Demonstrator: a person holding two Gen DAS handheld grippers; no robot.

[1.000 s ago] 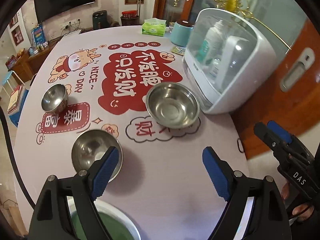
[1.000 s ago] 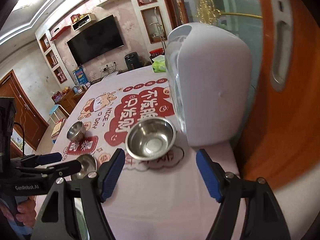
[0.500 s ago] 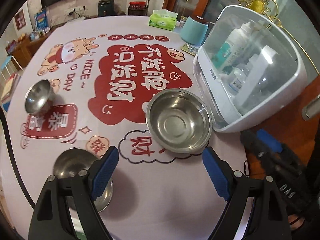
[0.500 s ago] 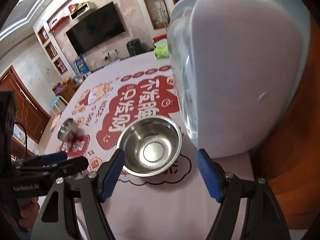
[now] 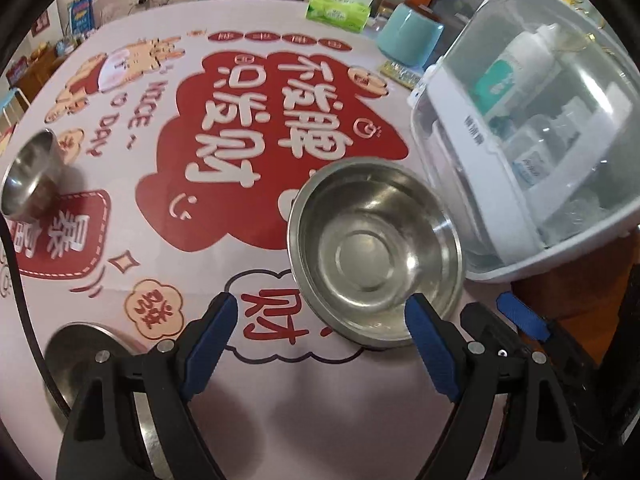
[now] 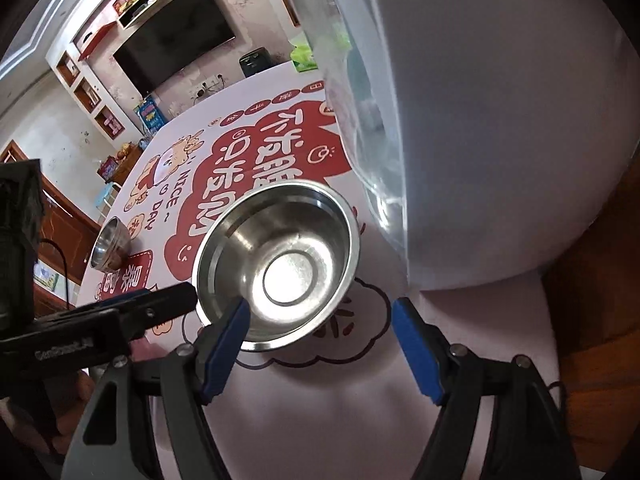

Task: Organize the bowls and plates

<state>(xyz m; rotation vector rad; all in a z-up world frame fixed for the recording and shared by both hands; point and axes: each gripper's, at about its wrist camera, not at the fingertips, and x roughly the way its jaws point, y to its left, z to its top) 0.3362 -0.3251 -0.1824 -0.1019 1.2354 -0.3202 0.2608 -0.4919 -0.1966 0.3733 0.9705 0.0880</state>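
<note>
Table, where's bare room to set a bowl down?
Free: the middle stretch between the small bowl and big bowl, and the far table end before the tissue box. Crowded: between the big bowl and cabinet.

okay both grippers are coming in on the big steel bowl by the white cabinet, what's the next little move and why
Probably ease the right gripper a little further down, so its fingers straddle the near rim of the large steel bowl. Both it and the left gripper are open and empty; the right one's left finger already overlaps the rim, and the bowl sits empty beside the white cabinet.
</note>
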